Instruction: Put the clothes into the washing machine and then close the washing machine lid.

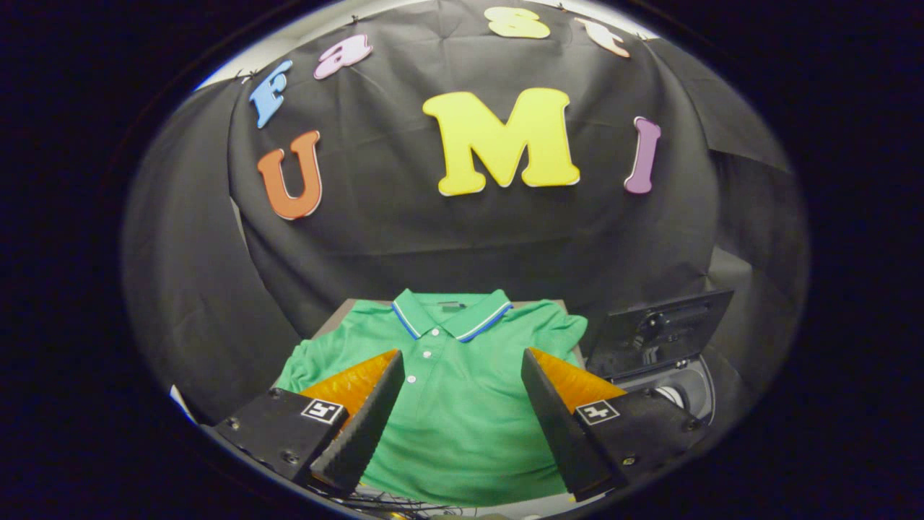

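A green polo shirt (462,404) is lying spread flat on a table (333,318), front side up, with its collar (451,312) pointing toward the black cloth wall at the back. The collar is edged in blue and white stripes, and a short row of white buttons (420,365) is running down from it. The sleeves are lying out to either side, a bit rumpled on the left.

The gripper (460,361) is hanging above the shirt with its two fingers (364,419) standing wide apart, holding nothing. Each finger is black with a ridged inner face and an orange panel on the outer side, and the button row is showing in the gap between them. I cannot tell whether the tips are touching the fabric or hovering just over it.

The washing machine (686,386) is sitting just beside the shirt on the right, beyond the right finger. Its dark lid (660,332) is standing open, tilted up and back, and the round drum opening is showing below it. The shirt is lying wholly outside the machine, close to it, its right sleeve reaching toward the lid
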A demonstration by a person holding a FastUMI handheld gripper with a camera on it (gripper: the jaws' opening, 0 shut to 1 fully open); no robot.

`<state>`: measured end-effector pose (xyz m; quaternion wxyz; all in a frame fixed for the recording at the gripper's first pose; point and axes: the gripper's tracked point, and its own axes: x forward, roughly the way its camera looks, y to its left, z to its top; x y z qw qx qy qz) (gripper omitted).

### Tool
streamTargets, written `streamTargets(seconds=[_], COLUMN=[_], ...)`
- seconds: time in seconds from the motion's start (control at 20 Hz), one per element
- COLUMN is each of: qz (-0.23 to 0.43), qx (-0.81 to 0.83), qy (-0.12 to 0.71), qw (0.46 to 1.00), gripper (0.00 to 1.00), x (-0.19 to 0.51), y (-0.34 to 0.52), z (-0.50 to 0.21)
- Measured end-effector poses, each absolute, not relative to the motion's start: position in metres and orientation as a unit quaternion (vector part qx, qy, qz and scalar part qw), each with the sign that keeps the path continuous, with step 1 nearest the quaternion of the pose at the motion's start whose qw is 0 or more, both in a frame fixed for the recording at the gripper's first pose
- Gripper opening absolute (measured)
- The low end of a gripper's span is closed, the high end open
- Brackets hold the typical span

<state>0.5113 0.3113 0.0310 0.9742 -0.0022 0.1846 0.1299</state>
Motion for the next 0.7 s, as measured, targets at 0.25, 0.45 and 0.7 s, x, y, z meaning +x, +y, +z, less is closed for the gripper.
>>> streamTargets(seconds=[0.25, 0.45, 0.7], qz=[0.118, 0.089, 0.082], qx=[-0.011, -0.028, -0.046], qy=[0.229, 0.26, 0.274], qw=[0.966, 0.961, 0.957], gripper=[1.0, 1.0, 0.99], x=[0.54, 0.547, 0.55], y=[0.339, 0.344, 0.35], z=[-0.007, -0.029, -0.033])
